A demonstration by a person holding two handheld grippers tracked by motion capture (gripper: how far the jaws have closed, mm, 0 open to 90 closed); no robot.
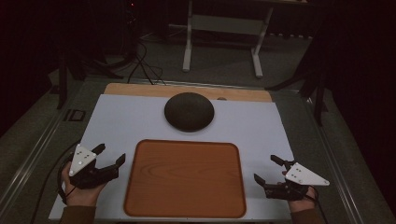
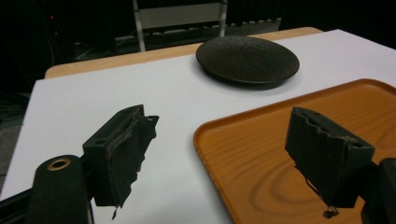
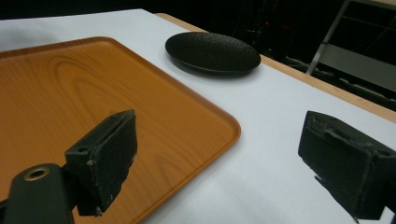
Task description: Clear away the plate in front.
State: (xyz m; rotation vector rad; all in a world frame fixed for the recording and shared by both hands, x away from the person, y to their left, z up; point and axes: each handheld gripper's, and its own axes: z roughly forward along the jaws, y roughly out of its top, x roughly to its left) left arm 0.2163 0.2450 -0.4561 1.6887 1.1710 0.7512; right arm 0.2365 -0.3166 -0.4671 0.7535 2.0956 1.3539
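1. From the high view I see my left tongs (image 1: 111,156) near the bottom left of the white-topped surface (image 1: 261,126), held in a hand (image 1: 80,192) that comes in from the lower edge.
2. Its jaws stand wide apart and hold nothing; in the left gripper view the left tongs (image 2: 236,154) frame bare white surface (image 2: 84,93) and the near corner of the tray.
3. My right tongs (image 1: 267,169) sit near the bottom right, also held in a hand (image 1: 299,198), with the grey three-cornered plate on top.
4. Its jaws are likewise spread wide with nothing between them; the right gripper view shows the right tongs (image 3: 224,158) over the tray's corner and the white surface (image 3: 275,116) beside it.
5. A flat, rectangular orange-brown wooden tray with rounded corners (image 1: 185,178) lies in the middle of the near part of the surface, between the two tongs and apart from both.
6. The tray (image 2: 280,154) carries nothing that I can see, and its wood grain shows clearly (image 3: 70,84).
7. A round, shallow, dark textured plate (image 1: 189,111) rests on the surface just beyond the tray's far edge, roughly centred, not touching it.
8. The plate (image 2: 247,59) appears empty from both gripper views (image 3: 212,52).
9. A strip of light wood (image 1: 140,89) shows along the far edge of the surface.
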